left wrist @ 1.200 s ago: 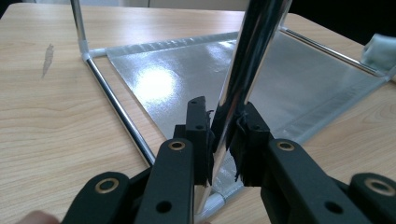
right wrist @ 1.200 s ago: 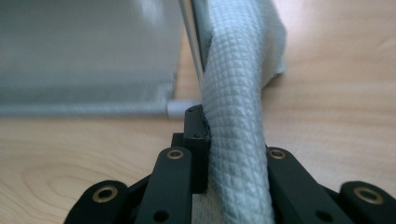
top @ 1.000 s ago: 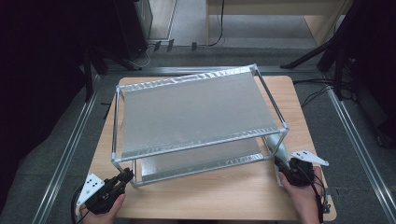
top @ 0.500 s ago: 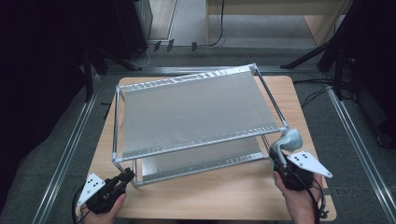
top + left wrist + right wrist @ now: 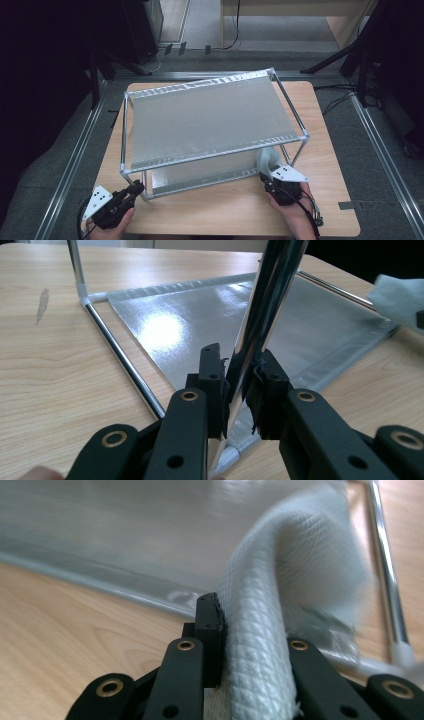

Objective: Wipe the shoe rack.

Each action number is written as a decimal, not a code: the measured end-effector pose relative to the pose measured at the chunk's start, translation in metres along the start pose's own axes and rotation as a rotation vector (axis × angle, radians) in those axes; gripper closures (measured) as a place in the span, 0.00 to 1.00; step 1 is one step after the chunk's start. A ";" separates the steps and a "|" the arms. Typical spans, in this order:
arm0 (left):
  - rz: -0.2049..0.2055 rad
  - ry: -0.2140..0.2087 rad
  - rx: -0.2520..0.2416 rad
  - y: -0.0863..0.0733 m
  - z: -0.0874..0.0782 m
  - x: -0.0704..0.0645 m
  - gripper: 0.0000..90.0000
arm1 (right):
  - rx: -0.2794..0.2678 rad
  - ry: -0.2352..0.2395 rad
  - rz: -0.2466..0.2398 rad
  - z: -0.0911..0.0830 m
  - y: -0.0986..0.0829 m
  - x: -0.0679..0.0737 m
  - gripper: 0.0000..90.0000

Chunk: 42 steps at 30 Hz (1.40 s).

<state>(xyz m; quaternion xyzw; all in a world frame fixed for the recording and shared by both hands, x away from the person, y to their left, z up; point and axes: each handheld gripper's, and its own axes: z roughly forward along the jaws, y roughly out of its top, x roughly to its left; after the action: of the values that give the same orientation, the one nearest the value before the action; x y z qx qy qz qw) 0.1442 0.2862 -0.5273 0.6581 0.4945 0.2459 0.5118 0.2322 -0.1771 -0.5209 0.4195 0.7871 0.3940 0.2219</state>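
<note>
A two-tier metal rack (image 5: 210,120) with silver sheet shelves stands on the wooden table (image 5: 235,210). My left gripper (image 5: 131,192) is shut on the rack's near-left upright pole (image 5: 260,320), just above its foot. My right gripper (image 5: 272,181) is shut on a folded white cloth (image 5: 270,625), held at the rack's near-right side under the upper shelf. The cloth (image 5: 267,159) reaches over the lower shelf (image 5: 125,540). That same cloth (image 5: 397,295) appears at the far right of the left gripper view.
The rack covers most of the table; a strip of bare wood runs along the near edge. Metal rails (image 5: 75,160) flank the table on the floor. Cables (image 5: 345,95) lie on the floor at the right.
My right gripper has lifted the cloth from the table's near-right, swung it up past the rack's corner, then brought it down and in under the upper shelf. The left gripper stayed put.
</note>
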 end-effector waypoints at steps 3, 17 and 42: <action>0.000 -0.001 0.000 0.000 0.000 0.000 0.87 | 0.004 -0.032 0.027 0.001 0.000 -0.004 0.87; 0.008 -0.007 0.003 0.000 0.001 -0.001 0.87 | -0.073 -0.274 0.273 -0.030 -0.002 -0.046 0.89; 0.010 -0.017 0.004 0.000 0.001 -0.002 0.87 | -0.043 -0.279 0.333 -0.029 -0.008 -0.065 0.89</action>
<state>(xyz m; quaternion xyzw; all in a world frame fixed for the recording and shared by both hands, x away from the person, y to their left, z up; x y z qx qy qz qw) 0.1445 0.2840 -0.5277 0.6635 0.4872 0.2420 0.5136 0.2442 -0.2468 -0.5094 0.5895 0.6600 0.3800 0.2693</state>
